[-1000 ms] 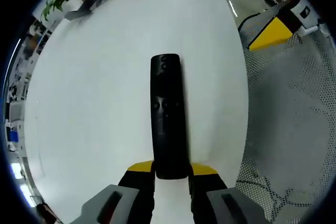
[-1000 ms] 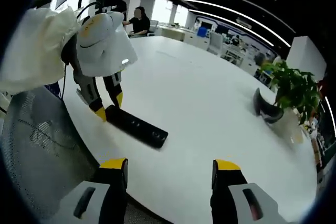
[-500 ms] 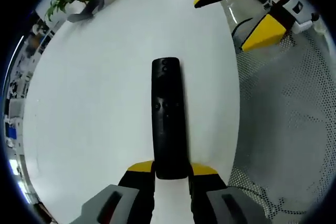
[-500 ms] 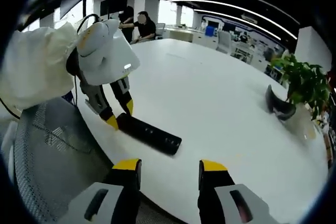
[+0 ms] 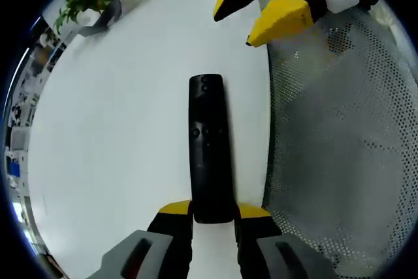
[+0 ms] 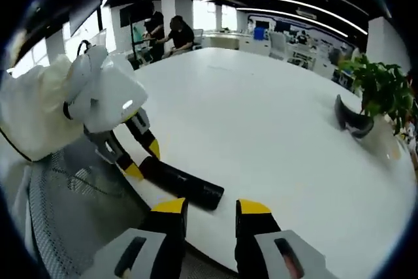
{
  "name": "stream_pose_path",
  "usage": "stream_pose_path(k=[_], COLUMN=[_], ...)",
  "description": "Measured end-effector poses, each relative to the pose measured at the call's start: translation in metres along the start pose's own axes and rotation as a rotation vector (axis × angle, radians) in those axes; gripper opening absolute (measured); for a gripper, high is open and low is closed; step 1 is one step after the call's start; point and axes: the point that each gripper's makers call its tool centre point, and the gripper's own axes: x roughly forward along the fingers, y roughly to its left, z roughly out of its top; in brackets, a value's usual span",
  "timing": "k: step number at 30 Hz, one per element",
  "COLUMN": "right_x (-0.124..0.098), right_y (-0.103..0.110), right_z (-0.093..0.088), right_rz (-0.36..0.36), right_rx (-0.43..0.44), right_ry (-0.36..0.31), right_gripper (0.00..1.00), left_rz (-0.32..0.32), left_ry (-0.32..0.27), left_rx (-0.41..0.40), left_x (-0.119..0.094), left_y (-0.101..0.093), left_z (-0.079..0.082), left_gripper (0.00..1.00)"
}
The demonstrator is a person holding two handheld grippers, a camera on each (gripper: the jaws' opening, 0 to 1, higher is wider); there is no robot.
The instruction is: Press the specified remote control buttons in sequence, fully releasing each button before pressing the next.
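A long black remote (image 5: pixel 208 142) lies flat on the white table (image 5: pixel 111 135), pointing away from me in the left gripper view. My left gripper (image 5: pixel 213 210) is shut on its near end, one yellow tip on each side. In the right gripper view the same remote (image 6: pixel 186 186) lies near the table's front edge, with the left gripper (image 6: pixel 140 161) clamped on its left end. My right gripper (image 6: pixel 212 207) hovers just short of the remote's free end, jaws narrowed but apart, nothing between them. Its yellow tips, the right gripper (image 5: pixel 232 31), enter the left gripper view at top right.
A grey mesh chair (image 5: pixel 339 148) stands against the table edge, chair (image 6: pixel 65 187) below the left gripper. A potted plant (image 6: pixel 379 86) and a dark curved object (image 6: pixel 351 119) sit at the far right of the table. People (image 6: pixel 173 31) sit at the far end.
The right gripper's jaws have narrowed and it has come closer to the remote's free end. The left gripper keeps its hold on the remote, which has not shifted in it.
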Motion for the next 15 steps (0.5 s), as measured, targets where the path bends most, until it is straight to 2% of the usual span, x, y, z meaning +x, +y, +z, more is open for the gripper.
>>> stream_pose_path(k=[6,11,13,15], right_x=[0.001,0.009,0.012,0.021], right_y=[0.003,0.005,0.005,0.004], right_z=[0.01,0.03,0.032,0.028], right_rz=[0.051,0.08,0.082,0.089], right_rx=[0.067,0.109,0.115,0.128], right_ry=[-0.009,-0.045,-0.049,-0.02], right_gripper=[0.2,0.17,0.13,0.08], left_rz=[0.0,0.002,0.004,0.005], left_ry=[-0.007,0.008,0.012,0.008], left_rx=[-0.016,-0.015,-0.016,-0.023], left_x=[0.0,0.0,0.0,-0.001], left_y=[-0.004,-0.009,-0.011,-0.013], left_z=[0.0,0.0,0.0,-0.001], left_gripper=[0.23,0.23,0.23,0.23])
